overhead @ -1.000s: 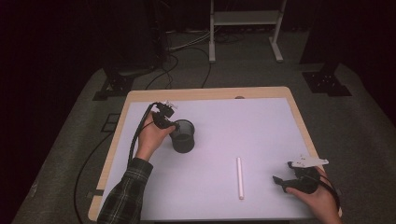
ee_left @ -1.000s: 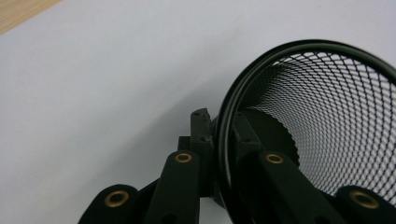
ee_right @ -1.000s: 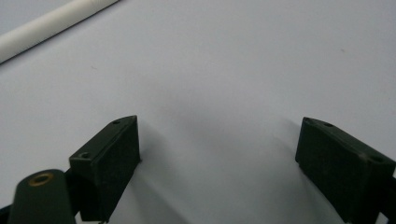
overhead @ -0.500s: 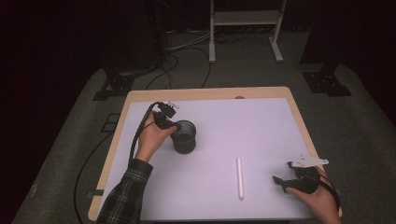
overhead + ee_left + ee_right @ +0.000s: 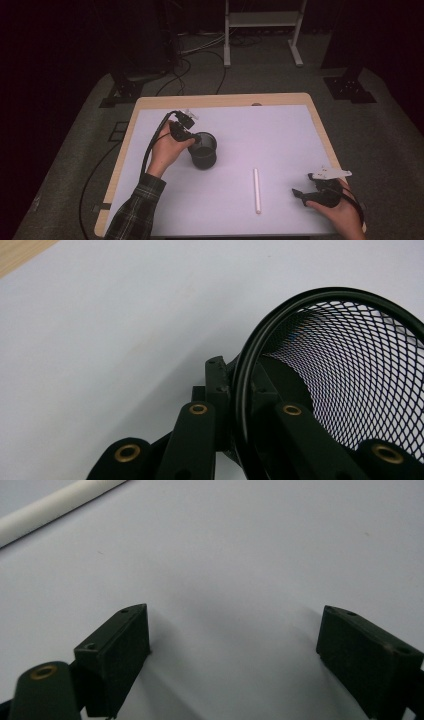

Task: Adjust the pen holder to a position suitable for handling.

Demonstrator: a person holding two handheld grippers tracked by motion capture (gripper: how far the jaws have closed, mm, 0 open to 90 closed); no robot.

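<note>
A black mesh cup [image 5: 203, 150] stands left of centre on the white mat [image 5: 280, 135]. My left gripper [image 5: 189, 136] reaches it from the left and is shut on its rim. In the left gripper view one jaw lies outside the cup [image 5: 350, 365] and one inside, so the left gripper [image 5: 235, 375] pinches the rim wire. A white stick [image 5: 256, 190] lies flat to the right of the cup, pointing toward the near edge. My right gripper [image 5: 299, 195] rests low on the mat just right of the stick. Its jaws stand wide open over bare mat, right gripper [image 5: 235, 620], with the stick [image 5: 55, 507] beyond them.
The mat covers a wooden table [image 5: 220, 100] whose edge shows at the back and left. A black cable [image 5: 152, 145] trails from the left gripper off the table's left side. Dark stands and cables sit on the floor behind.
The left gripper and the cup have shifted a little to the right. The right gripper and the stick have stayed where they were.
</note>
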